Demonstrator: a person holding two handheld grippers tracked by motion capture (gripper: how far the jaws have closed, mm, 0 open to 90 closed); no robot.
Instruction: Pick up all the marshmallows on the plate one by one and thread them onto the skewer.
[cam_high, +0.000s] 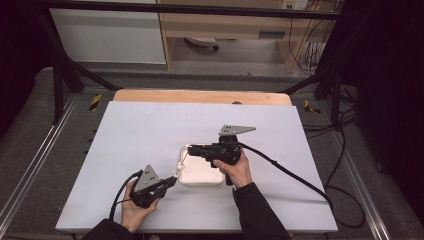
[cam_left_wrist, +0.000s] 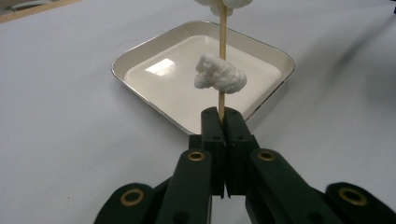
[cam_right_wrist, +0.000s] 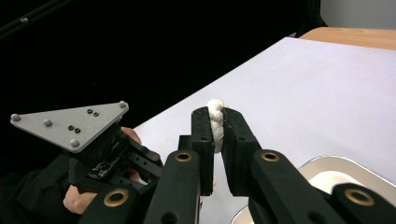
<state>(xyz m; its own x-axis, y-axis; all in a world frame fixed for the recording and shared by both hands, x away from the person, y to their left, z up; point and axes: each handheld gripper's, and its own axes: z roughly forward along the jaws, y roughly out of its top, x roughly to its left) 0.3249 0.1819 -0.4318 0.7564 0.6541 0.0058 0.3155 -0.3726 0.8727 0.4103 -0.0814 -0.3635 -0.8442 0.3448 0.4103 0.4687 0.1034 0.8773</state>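
Seen from above, a pale grey rectangular tabletop (cam_high: 150, 130) lies mostly bare, with a strip of light wood (cam_high: 200, 96) along its far edge at twelve o'clock and broad open room to the far left and far right.

At seven o'clock, near the front edge, the left gripper (cam_high: 170, 182) sits in a person's left hand (cam_high: 131, 212). Its jaws are pinched tight on the foot of a thin wooden skewer (cam_left_wrist: 222, 60), which rises straight from the pads (cam_left_wrist: 212, 128) in the left gripper view. One white fluffy cotton-like tuft (cam_left_wrist: 220, 75) sits partway up the stick, over the dish; a second white tuft (cam_left_wrist: 219, 5) sits higher, cut off by the upper edge of that view.

At the centre stands a shallow square white dish with a silvery rim (cam_high: 181, 176), just beside the left gripper's tips. Its rounded corners stay well inside every table edge.

Over the dish's far left corner, the right gripper (cam_high: 190, 148), held by the right hand (cam_high: 238, 169), points toward nine o'clock. Its jaws are narrowed onto the upper white tuft (cam_right_wrist: 216, 122), which bulges slightly above the pads (cam_right_wrist: 201, 133). The black cable (cam_high: 290, 172) trails toward four o'clock across open surface.
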